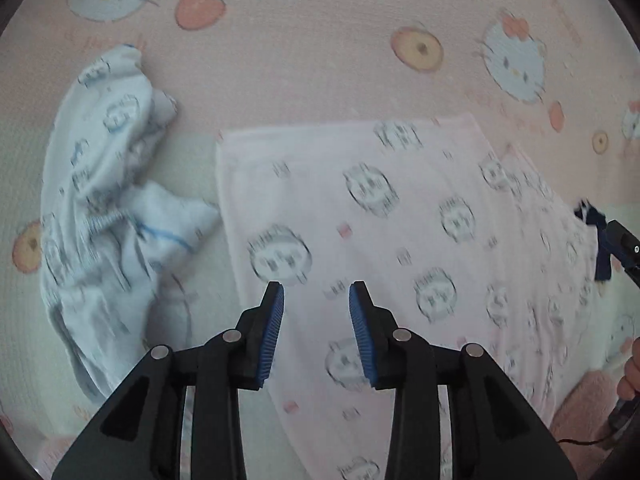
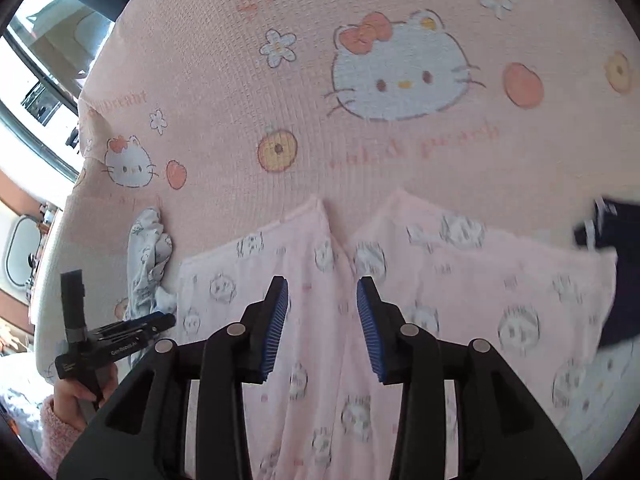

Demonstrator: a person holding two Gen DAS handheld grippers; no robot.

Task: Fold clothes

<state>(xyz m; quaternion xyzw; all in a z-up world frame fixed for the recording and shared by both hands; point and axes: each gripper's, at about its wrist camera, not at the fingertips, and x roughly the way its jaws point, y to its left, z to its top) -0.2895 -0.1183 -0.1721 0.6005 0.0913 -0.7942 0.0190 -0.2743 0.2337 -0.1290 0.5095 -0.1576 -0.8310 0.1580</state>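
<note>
Left gripper: claws apart, nothing between.
Right gripper: claws apart, nothing between.
Pink pants: flat under both, bottom cut off.
Blue clothes: crumpled, blurry, beside pants.
Dark cloth: blurry, edge cut off.
Bed sheet: farthest.

My work lies on a bed with a pink bedspread. The cloth has a bumpy waffle feel to look at. It is printed with white cat faces that wear orange bows, and with little white flowers, round peaches and pale pink words. Lower down, nearer to me, the spread turns creamy white. The bed's edge curves away on my left side. Past that edge I see a big window with dark frames, and bright daylight comes through it. Under the window stands something white with a rounded shape, too small for me to tell what it is.
</note>
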